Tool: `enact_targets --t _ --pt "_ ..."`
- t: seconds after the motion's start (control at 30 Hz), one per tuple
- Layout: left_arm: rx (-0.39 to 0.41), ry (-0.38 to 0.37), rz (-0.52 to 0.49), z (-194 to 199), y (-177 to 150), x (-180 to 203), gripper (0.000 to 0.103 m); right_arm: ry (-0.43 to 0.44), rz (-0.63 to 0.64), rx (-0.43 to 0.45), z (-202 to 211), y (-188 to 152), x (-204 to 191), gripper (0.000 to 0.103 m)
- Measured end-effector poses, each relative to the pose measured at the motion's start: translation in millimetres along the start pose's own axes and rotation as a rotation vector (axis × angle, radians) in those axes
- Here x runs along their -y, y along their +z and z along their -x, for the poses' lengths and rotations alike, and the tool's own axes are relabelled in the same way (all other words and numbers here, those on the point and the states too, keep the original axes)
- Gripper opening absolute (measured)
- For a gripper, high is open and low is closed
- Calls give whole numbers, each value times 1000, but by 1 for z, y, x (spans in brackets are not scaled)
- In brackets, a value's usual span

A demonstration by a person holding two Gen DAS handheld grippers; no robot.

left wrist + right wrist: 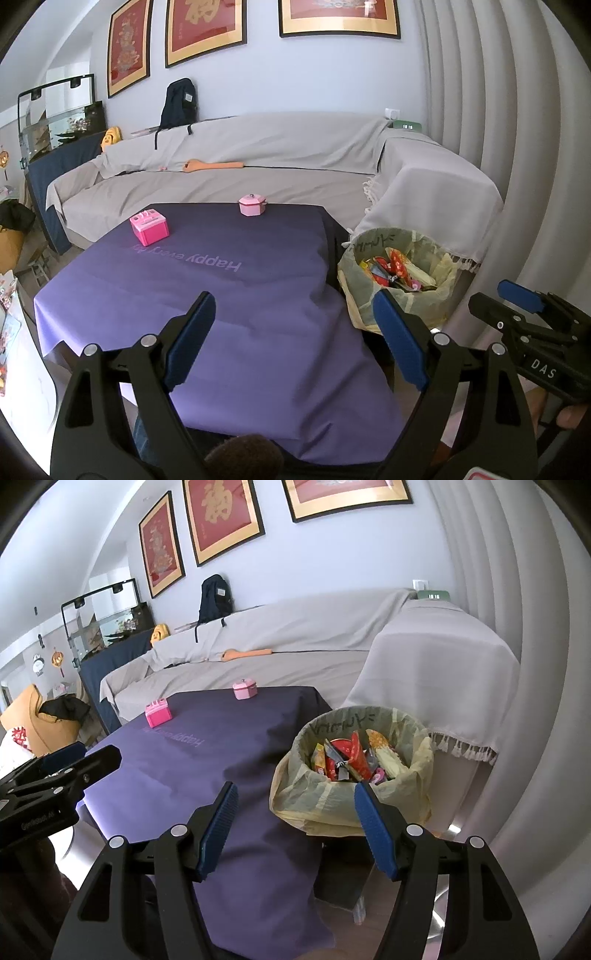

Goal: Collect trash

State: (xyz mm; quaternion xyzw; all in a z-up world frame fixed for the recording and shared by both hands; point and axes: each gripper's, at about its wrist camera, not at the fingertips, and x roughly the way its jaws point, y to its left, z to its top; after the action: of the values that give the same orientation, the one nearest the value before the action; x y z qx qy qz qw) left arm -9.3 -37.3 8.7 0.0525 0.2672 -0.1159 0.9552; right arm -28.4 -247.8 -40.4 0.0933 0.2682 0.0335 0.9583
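With both the left gripper (293,308) and right gripper (295,801) spread wide and empty, wrappers (347,762) lie inside the bin (354,805) beside the table (221,295), so collection appears complete; next, verify nothing remains.

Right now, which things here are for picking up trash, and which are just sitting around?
For the job:
- trash bin lined with a bag
- wrappers inside it
- left hand-held gripper, open
- right hand-held gripper, open

Just lying about:
- pink toy oven
- pink toy pot
- backpack
- covered sofa
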Motion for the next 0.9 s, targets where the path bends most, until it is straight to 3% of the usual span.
enact_targets --t 0.9 --pt "1 -1 0 0 0 0 83 3 -5 -3 0 0 2 62"
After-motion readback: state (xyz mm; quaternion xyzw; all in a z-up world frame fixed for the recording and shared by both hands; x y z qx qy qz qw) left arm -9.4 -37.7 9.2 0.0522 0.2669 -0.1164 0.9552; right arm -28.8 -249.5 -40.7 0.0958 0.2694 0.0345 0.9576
